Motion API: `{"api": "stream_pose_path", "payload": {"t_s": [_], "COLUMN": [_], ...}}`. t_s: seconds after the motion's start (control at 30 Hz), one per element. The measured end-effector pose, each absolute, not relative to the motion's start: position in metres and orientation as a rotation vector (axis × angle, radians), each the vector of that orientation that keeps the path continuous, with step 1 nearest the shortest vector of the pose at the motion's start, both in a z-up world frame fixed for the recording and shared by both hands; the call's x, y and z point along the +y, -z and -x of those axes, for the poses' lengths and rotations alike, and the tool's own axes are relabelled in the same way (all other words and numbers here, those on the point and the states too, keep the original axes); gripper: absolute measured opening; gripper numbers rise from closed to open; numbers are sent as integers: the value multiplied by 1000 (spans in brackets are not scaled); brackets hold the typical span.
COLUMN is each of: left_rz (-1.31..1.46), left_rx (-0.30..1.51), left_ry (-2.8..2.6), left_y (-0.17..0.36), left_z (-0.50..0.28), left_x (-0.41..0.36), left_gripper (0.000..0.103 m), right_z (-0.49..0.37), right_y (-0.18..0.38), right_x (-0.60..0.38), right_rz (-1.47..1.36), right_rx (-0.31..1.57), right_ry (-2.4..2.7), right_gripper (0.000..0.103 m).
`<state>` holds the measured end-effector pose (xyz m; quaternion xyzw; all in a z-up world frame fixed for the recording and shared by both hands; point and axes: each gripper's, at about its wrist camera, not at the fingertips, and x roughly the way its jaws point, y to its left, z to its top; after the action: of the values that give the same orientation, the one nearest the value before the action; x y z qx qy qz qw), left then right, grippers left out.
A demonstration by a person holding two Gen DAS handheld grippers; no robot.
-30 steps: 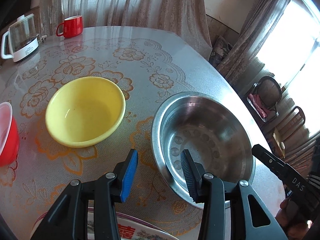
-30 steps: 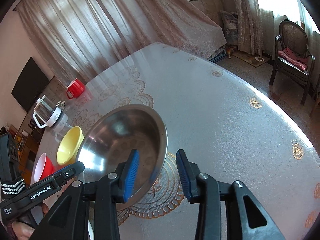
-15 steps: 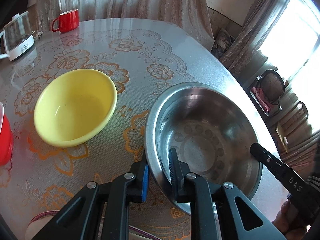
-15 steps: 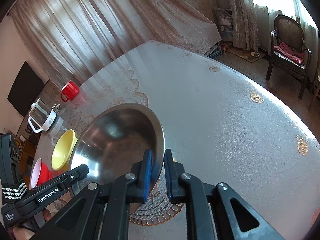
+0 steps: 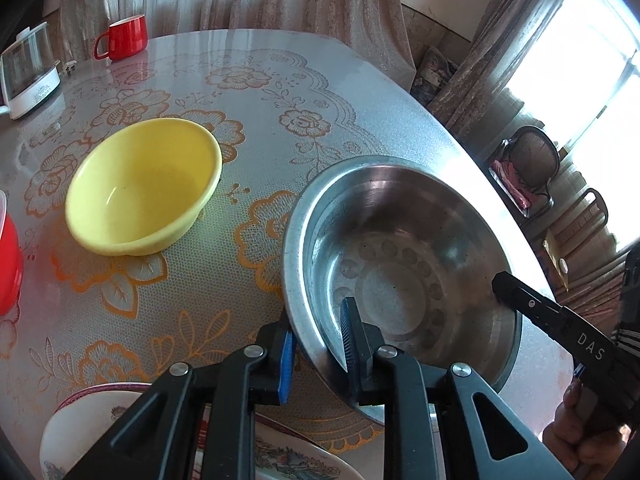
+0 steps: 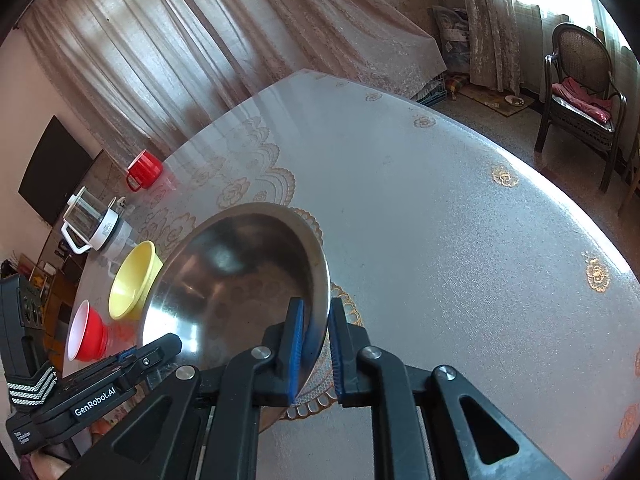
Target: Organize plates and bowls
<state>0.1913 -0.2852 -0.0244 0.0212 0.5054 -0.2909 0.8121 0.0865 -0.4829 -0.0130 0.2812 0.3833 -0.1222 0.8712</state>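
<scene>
Both claws grip the steel bowl by its rim. The left claw (image 5: 318,344) has one blue pad outside the rim and one inside; its jaws are opening slightly, though the pads press on the metal. The right claw (image 6: 314,344) is clamped on the opposite side of the rim in the same way. The steel bowl (image 5: 404,256) sits tilted near the right edge of the desk (image 5: 260,64), which wears a lace-patterned cover. The yellow bowl (image 5: 144,184) stands just beside it toward the desk's middle, apart from it. A red bowl (image 6: 86,336) is at the left edge, and a patterned plate (image 5: 304,460) lies at the near edge under the left claw. A red mug (image 5: 124,38) and a glass kettle (image 5: 28,74) stand at the far left corner.
</scene>
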Motion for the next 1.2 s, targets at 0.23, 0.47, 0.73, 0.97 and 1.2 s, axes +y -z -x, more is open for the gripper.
{"api": "stream_pose_path", "payload": {"t_s": [0.23, 0.47, 0.73, 0.97, 1.2], "left_rz": [-60, -78, -157, -190, -130], "left_rx": [1038, 1008, 947, 893, 883], "left_ry": [630, 654, 693, 710, 773], "left_y": [22, 18, 20, 18, 11], "left_z": [-175, -150, -128, -114, -105], "left_x": [-279, -269, -283, -282, -269], "left_gripper": [21, 21, 21, 21, 21], "right_z": [-85, -64, -29, -12, 6], "right_y": [19, 20, 25, 30, 36], "right_x": [-476, -470, -474, -470, -472], "right_rz": [-598, -624, -681, -718, -777], "right_rx": [816, 821, 820, 789, 764], "right_ry": [269, 254, 266, 305, 284], "right_gripper": [12, 12, 14, 12, 12]}}
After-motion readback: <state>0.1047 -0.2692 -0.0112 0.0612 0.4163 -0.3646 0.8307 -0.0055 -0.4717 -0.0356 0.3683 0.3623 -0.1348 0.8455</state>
